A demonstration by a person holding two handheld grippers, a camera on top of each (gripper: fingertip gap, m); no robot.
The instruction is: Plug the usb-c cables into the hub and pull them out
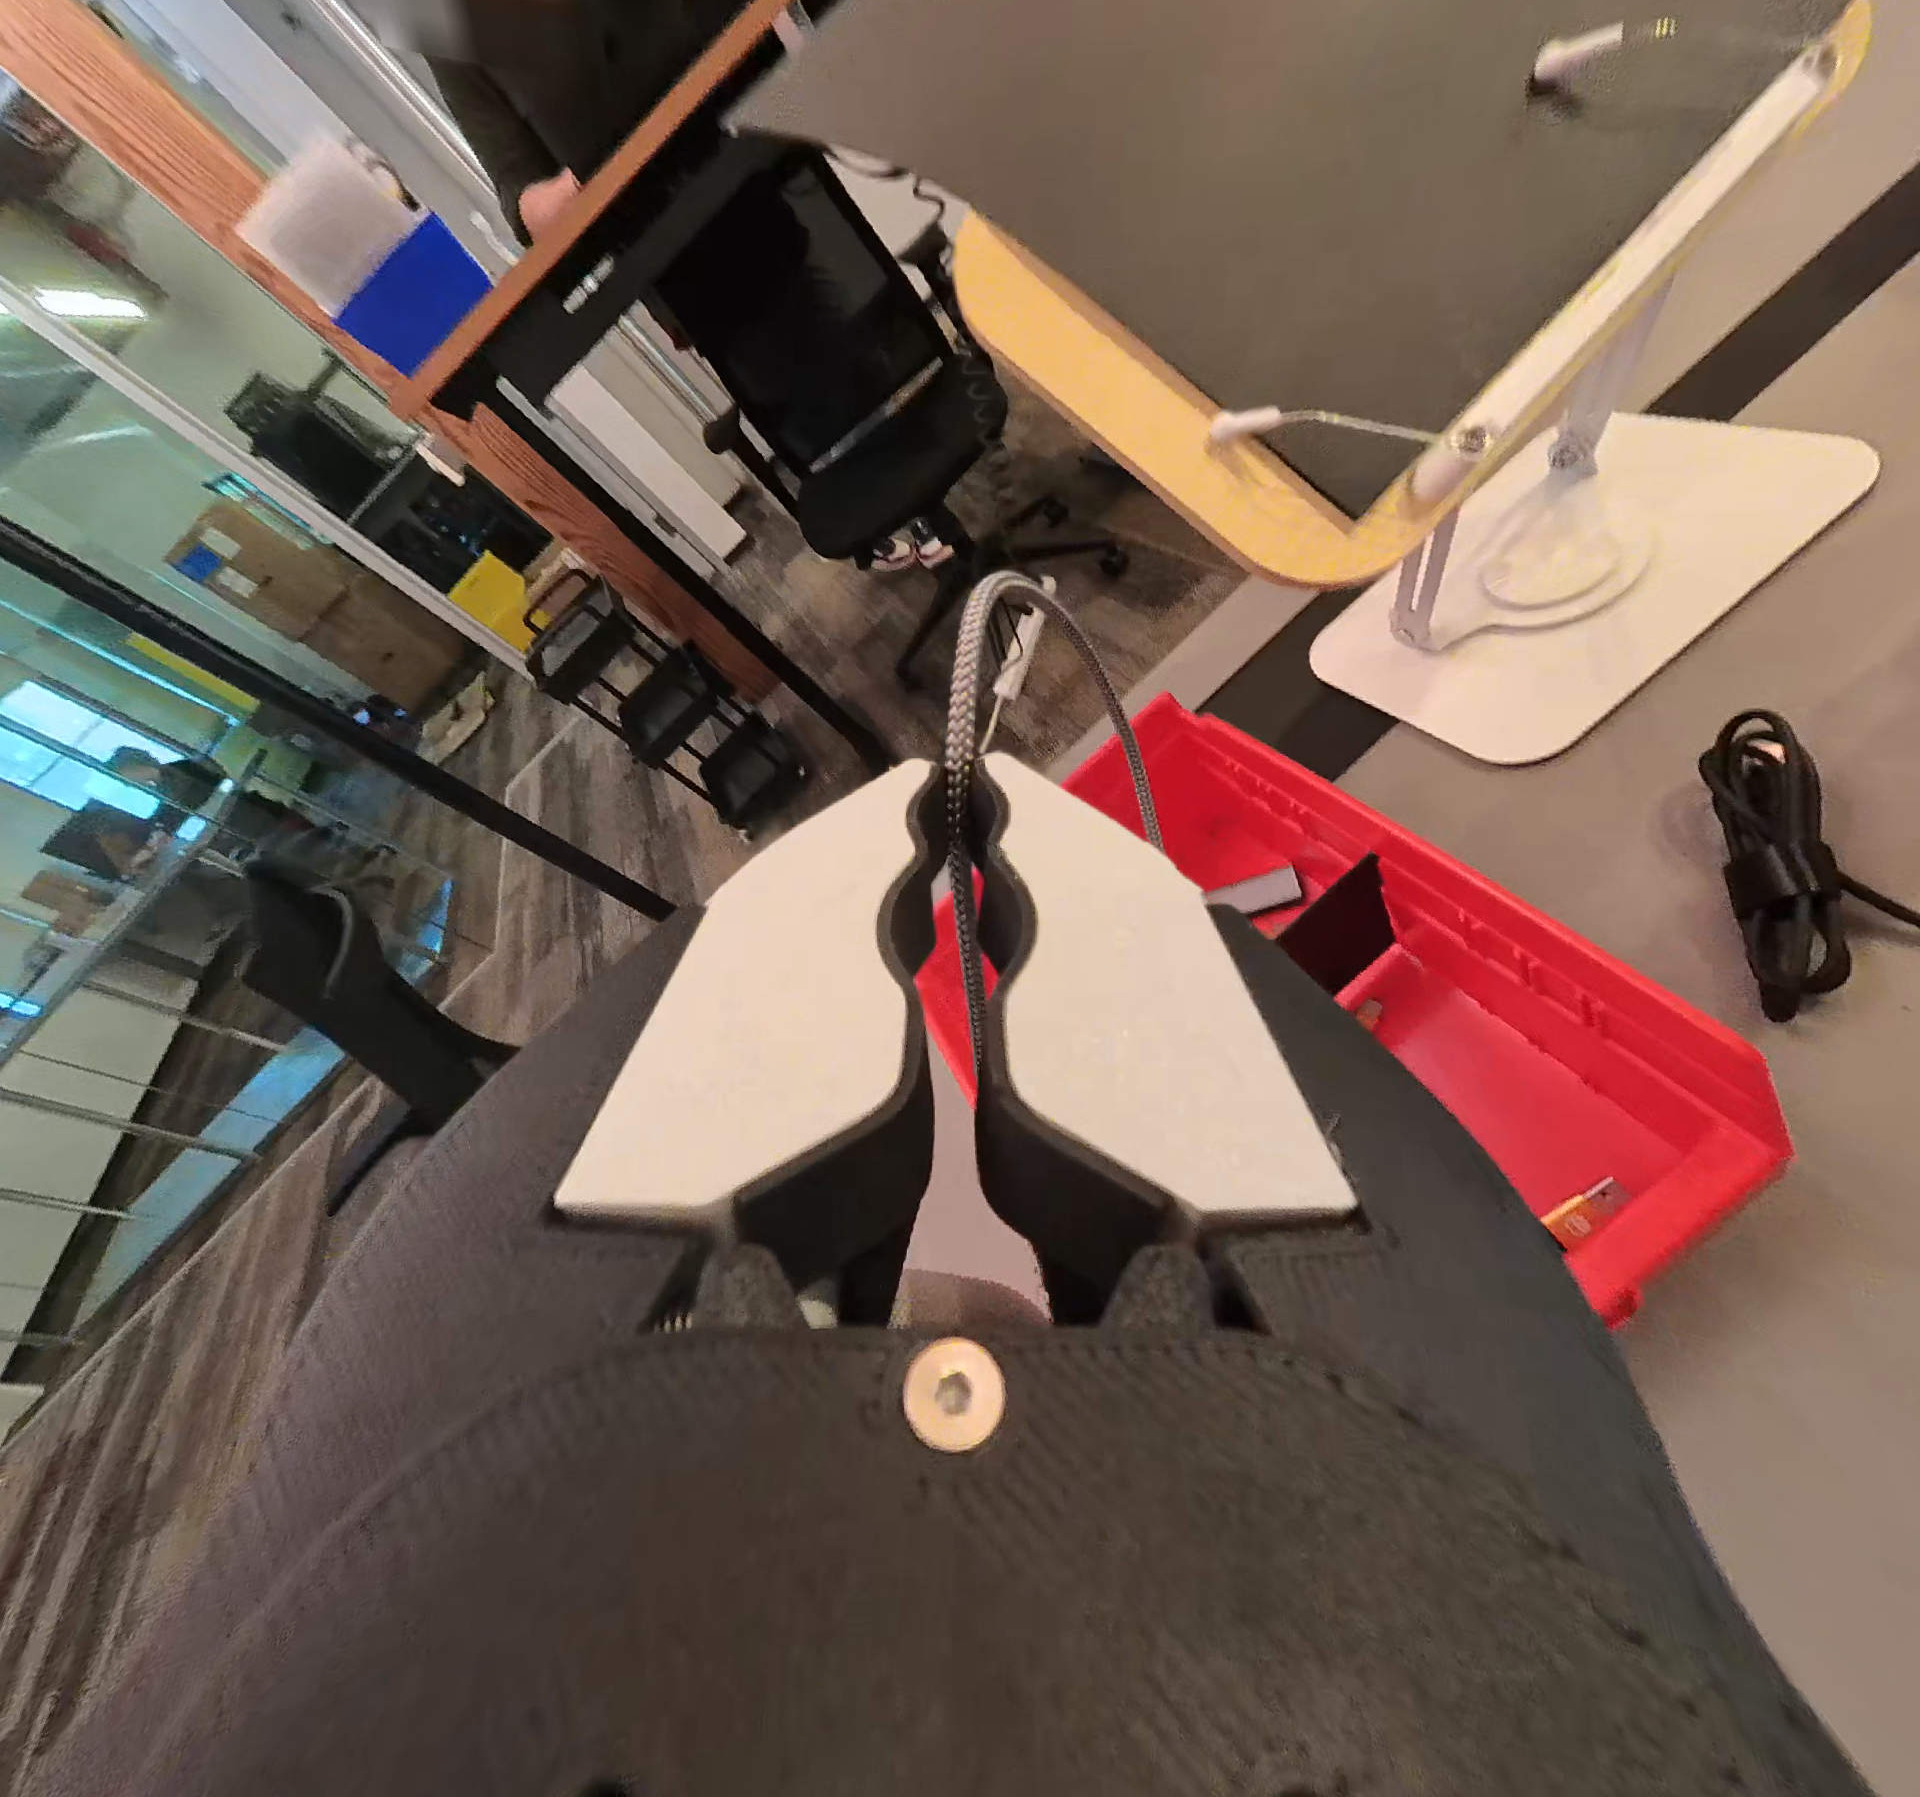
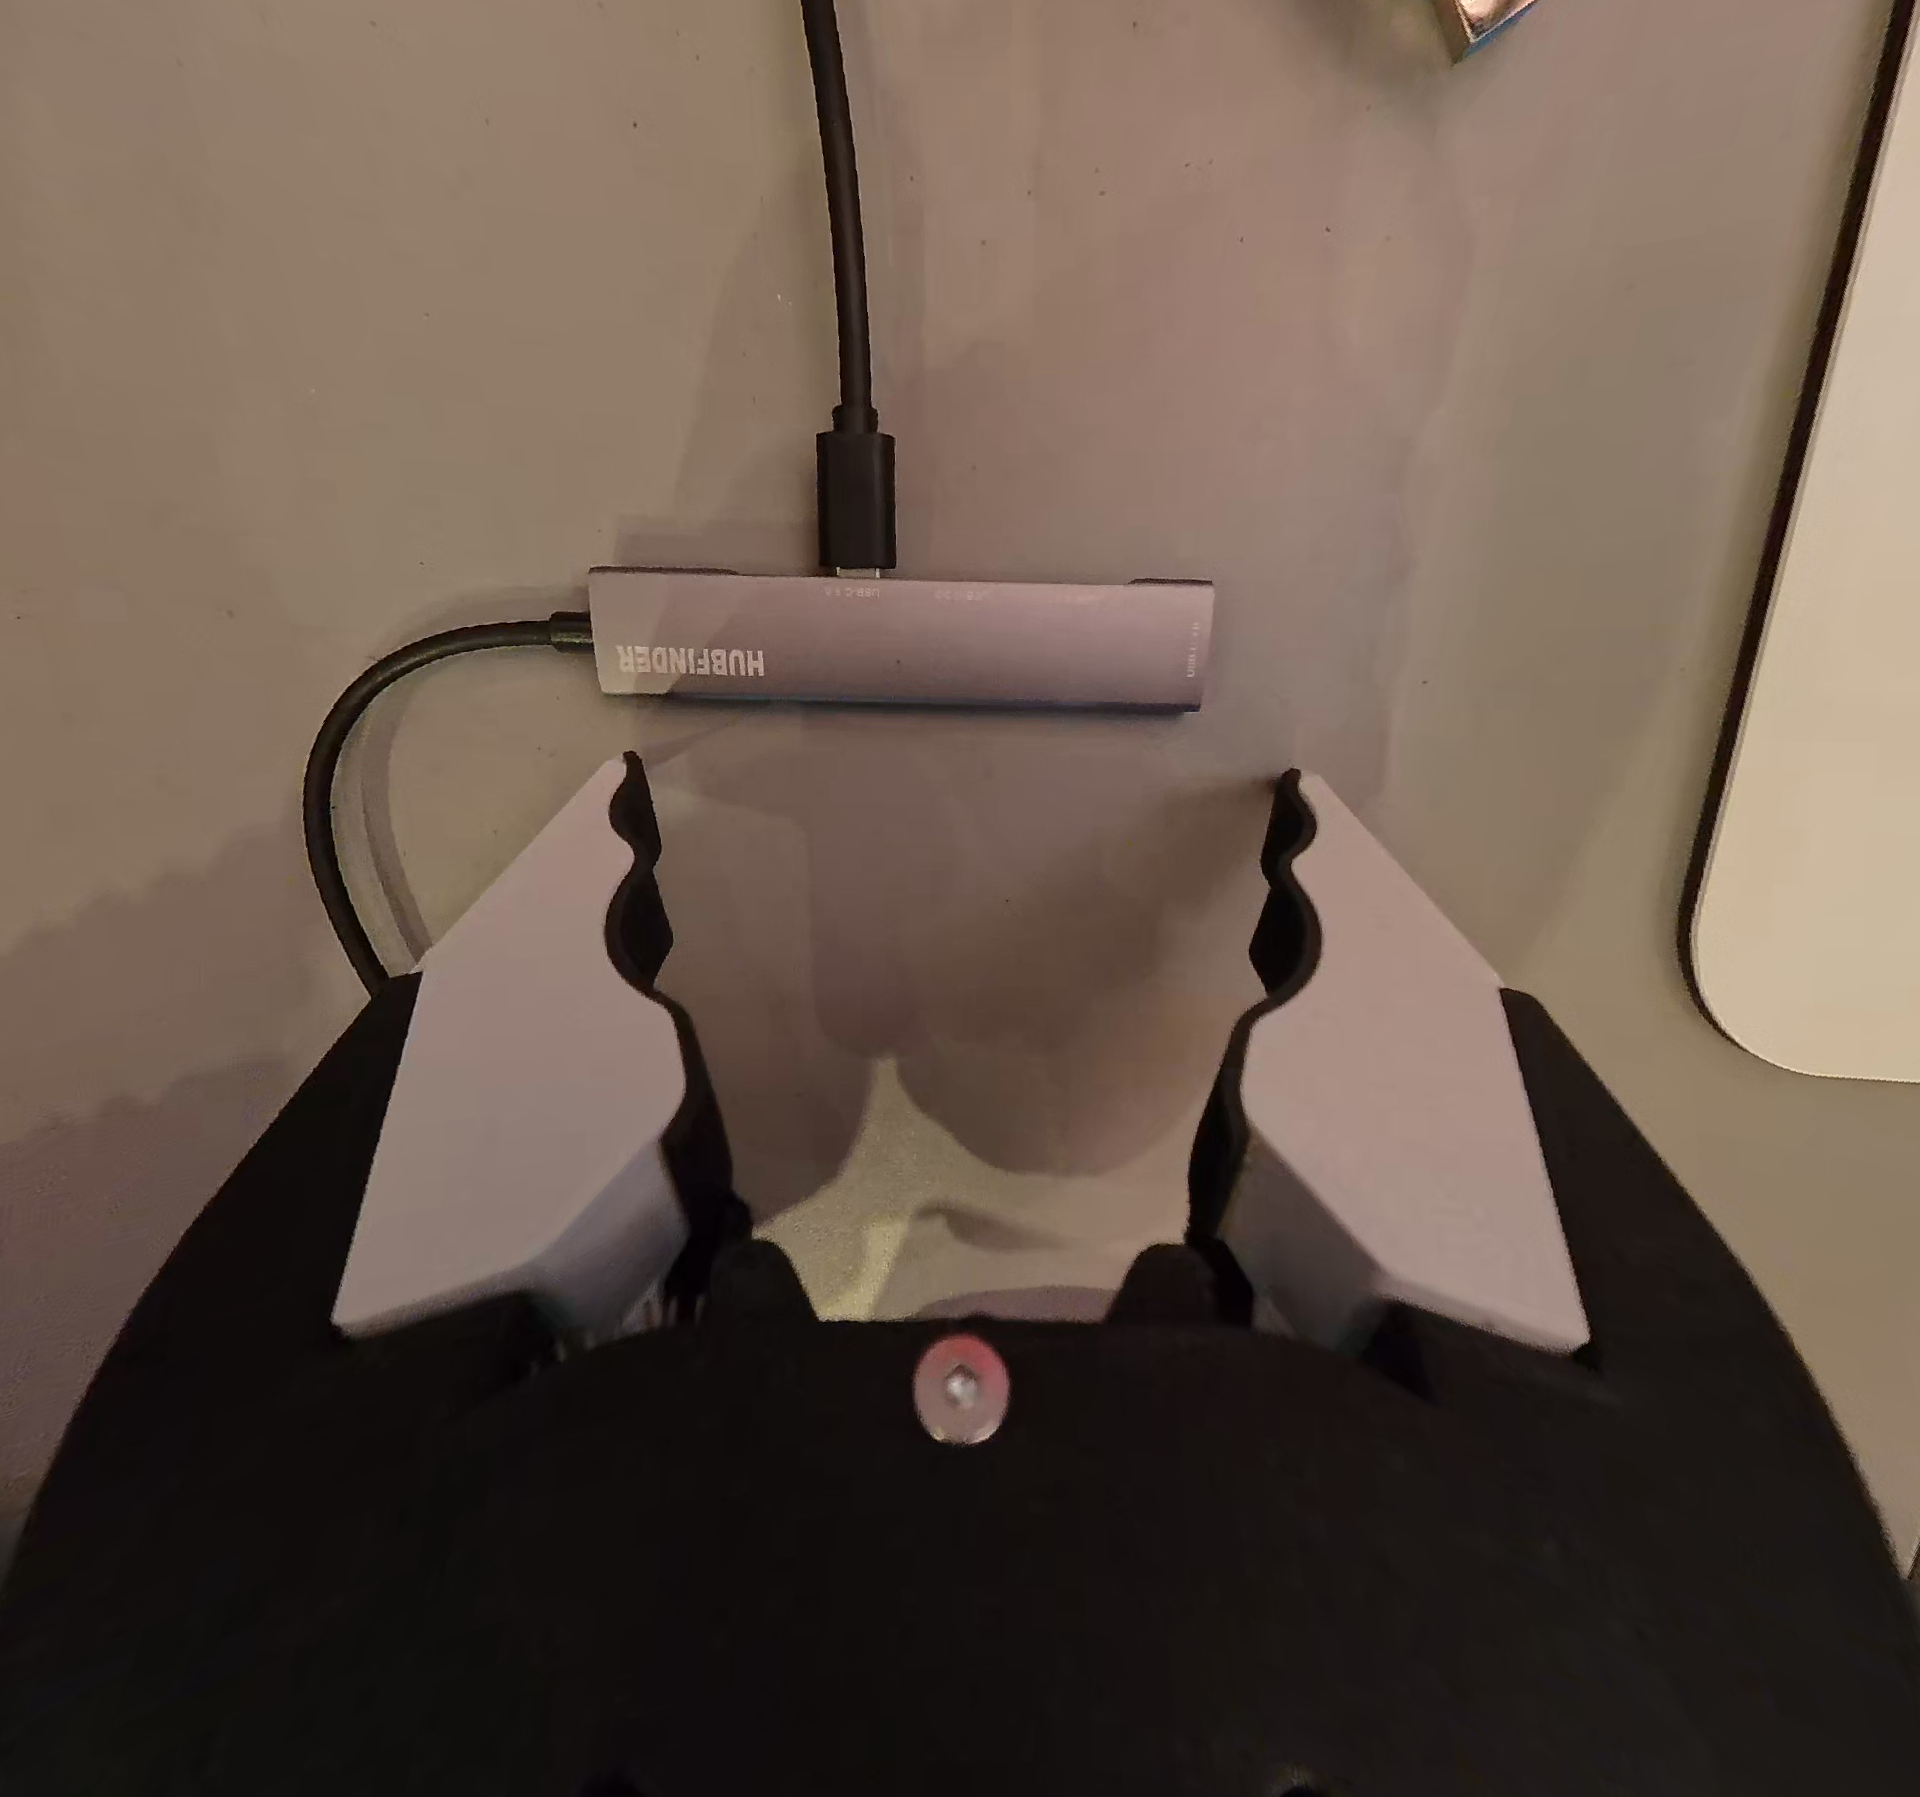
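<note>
Hub [image 2: 900,644] right view; braided cable [image 1: 961,708] left.

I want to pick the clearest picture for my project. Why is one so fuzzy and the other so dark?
Left wrist view: bright, but the room at the left edge is smeared and tilted, while the tongs shut on the braided cable stay fairly sharp. Right wrist view: dim and evenly shaded, with soft shadows on the table; the hub beyond the open tongs looks crisp.
</note>
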